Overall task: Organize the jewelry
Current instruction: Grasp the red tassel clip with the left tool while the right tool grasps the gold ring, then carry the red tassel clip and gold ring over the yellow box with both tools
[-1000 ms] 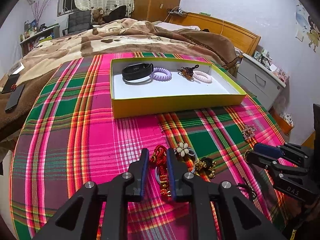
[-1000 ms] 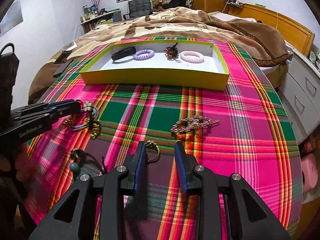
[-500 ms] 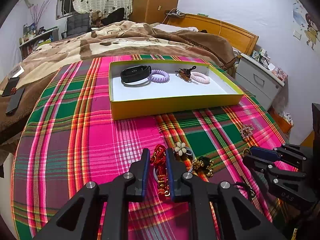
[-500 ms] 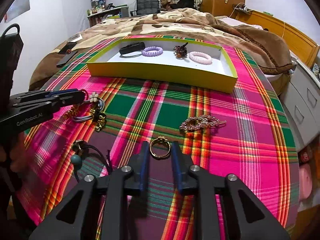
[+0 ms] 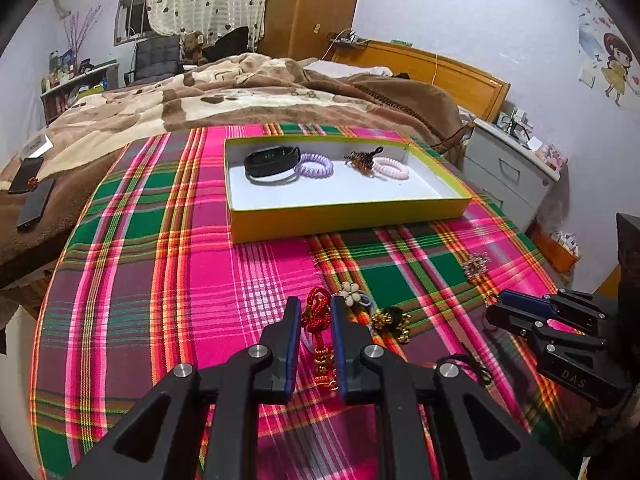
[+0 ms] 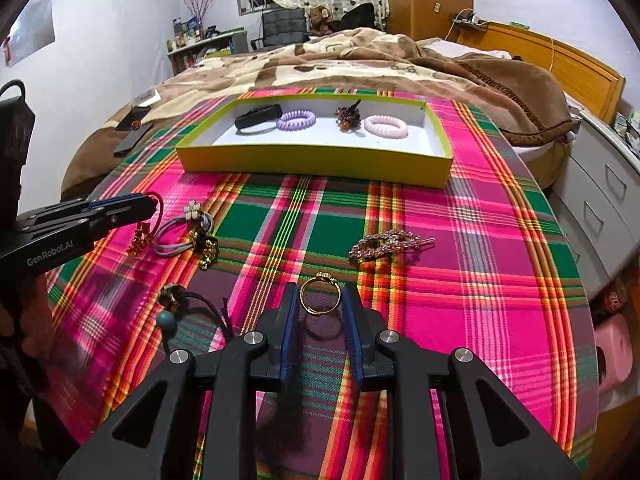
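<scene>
My right claw has been closing and now pinches the gold ring by its band, on the table: light, stiff, slippery. My left claw has narrowed around the soft red knotted cord, best taken at the knot.

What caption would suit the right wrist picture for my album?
Right claw closed on a gold ring on the plaid cloth, yellow tray of hair ties behind.

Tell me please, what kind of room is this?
Most likely a bedroom in a home: a bed with a brown blanket, a wooden headboard and a drawer cabinet beside it.
</scene>
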A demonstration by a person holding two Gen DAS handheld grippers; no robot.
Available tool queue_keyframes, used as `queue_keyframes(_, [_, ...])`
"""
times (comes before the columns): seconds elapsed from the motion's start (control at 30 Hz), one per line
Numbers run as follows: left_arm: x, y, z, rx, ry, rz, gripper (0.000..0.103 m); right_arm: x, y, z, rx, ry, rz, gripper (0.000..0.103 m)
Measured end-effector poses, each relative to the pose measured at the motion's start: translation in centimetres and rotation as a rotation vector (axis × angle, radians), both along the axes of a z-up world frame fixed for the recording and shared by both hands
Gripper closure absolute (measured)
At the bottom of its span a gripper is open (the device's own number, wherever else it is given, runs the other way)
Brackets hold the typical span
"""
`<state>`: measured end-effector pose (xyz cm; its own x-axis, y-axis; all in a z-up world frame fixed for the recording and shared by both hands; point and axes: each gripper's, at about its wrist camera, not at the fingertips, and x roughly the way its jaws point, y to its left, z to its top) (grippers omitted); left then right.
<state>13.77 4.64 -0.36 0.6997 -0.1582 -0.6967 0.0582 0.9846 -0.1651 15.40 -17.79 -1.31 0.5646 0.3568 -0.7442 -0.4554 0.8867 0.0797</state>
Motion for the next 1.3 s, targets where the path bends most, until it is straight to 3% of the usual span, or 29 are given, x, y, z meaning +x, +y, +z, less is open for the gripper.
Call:
queue_keyframes(0.67, [-1.6,-0.6,3.9,-0.009,-0.088,-0.013,0.089,-1.0,-1.0,3.5,0.067,-0.079,-0.033,0.080])
queue_keyframes(1.3, [4.2,0.8,5.7,0.018,-0.125,-0.012,0.089,4.8,-0.2,5.7,0.075,-0.125,-0.042,0.080])
